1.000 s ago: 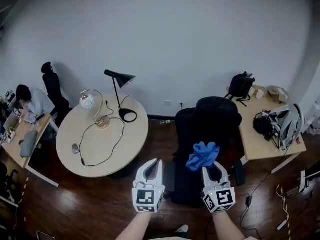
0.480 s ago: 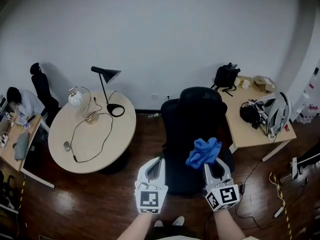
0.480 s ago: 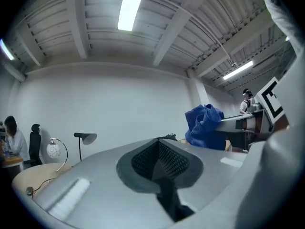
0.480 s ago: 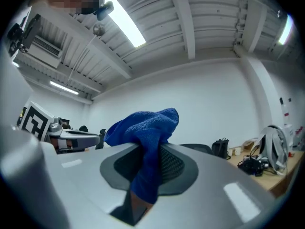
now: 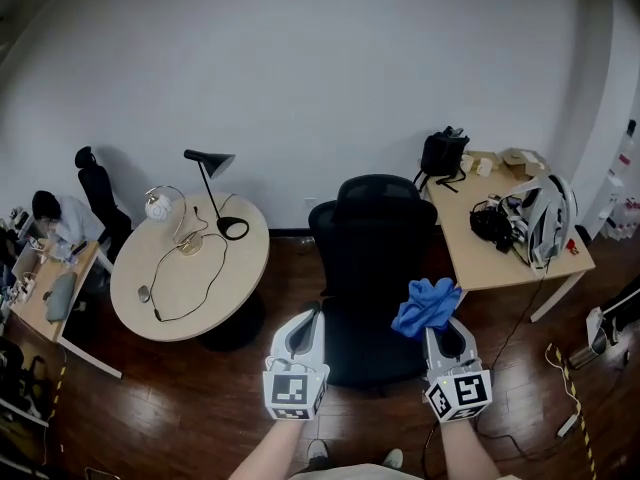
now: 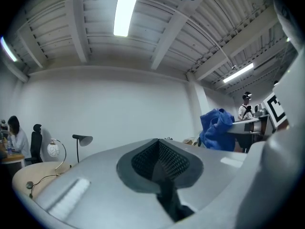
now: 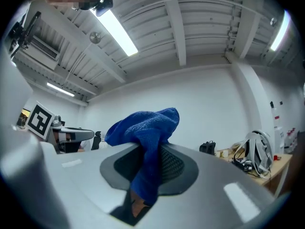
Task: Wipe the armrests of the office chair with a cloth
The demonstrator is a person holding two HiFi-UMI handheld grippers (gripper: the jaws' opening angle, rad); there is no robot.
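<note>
A black office chair [image 5: 375, 268] stands in front of me in the head view, its back toward the white wall; its armrests are hard to make out. My right gripper [image 5: 440, 320] is shut on a bunched blue cloth [image 5: 427, 305] [image 7: 143, 137], held over the chair's right side. The cloth also shows at the right of the left gripper view [image 6: 218, 130]. My left gripper [image 5: 305, 323] is shut with nothing in it, near the chair's left side. Both gripper views look up toward the ceiling.
A round table [image 5: 190, 268] with a black desk lamp [image 5: 212, 193] and cables stands to the left. A rectangular desk [image 5: 515, 243] with bags and gear stands to the right. A seated person [image 5: 60, 223] works at far left. Cables lie on the wooden floor [image 5: 560, 368].
The head view has shifted, so the chair now sits more central between the two grippers. The right gripper with the cloth has moved slightly right. Both grippers stay shut.
</note>
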